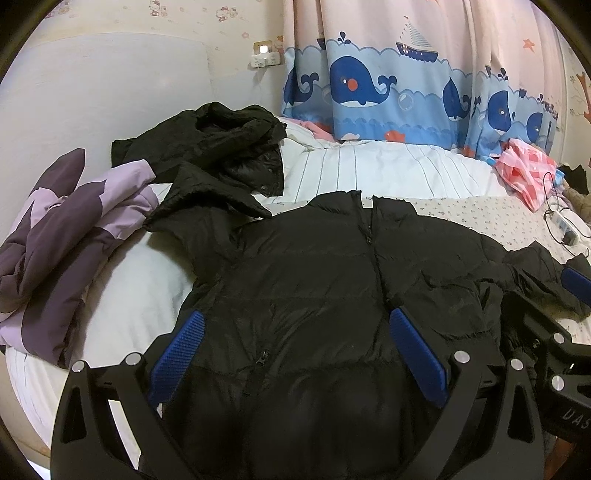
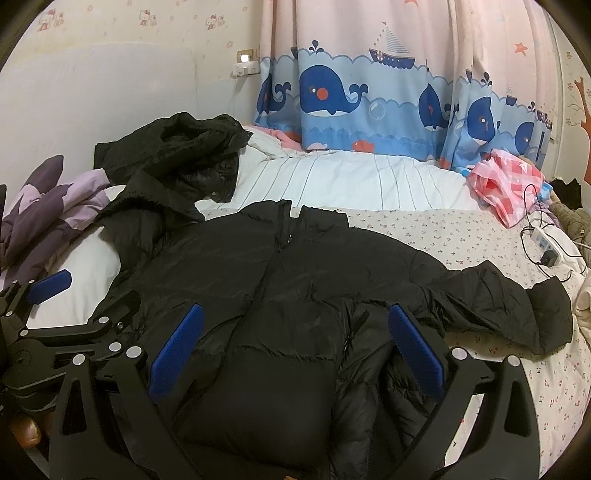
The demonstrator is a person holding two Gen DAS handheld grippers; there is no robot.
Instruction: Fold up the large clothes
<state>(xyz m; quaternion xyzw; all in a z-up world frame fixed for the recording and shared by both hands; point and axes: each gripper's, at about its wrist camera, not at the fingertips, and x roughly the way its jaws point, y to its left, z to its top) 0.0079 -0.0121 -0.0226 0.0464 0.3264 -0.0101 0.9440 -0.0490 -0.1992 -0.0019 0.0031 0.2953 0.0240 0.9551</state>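
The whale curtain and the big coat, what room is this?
Most likely a child's bedroom. The black puffer coat lies spread on a bed with a striped white duvet, a curtain with whales and sailboats hangs behind it, and the wall has cartoon cat wallpaper.

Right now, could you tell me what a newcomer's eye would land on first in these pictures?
The black puffer jacket spread front-up across the bed, zipped, with both open claws, left and right, over its hem. Behind it hangs the whale curtain. At far left lies a purple coat beside a crumpled black jacket.
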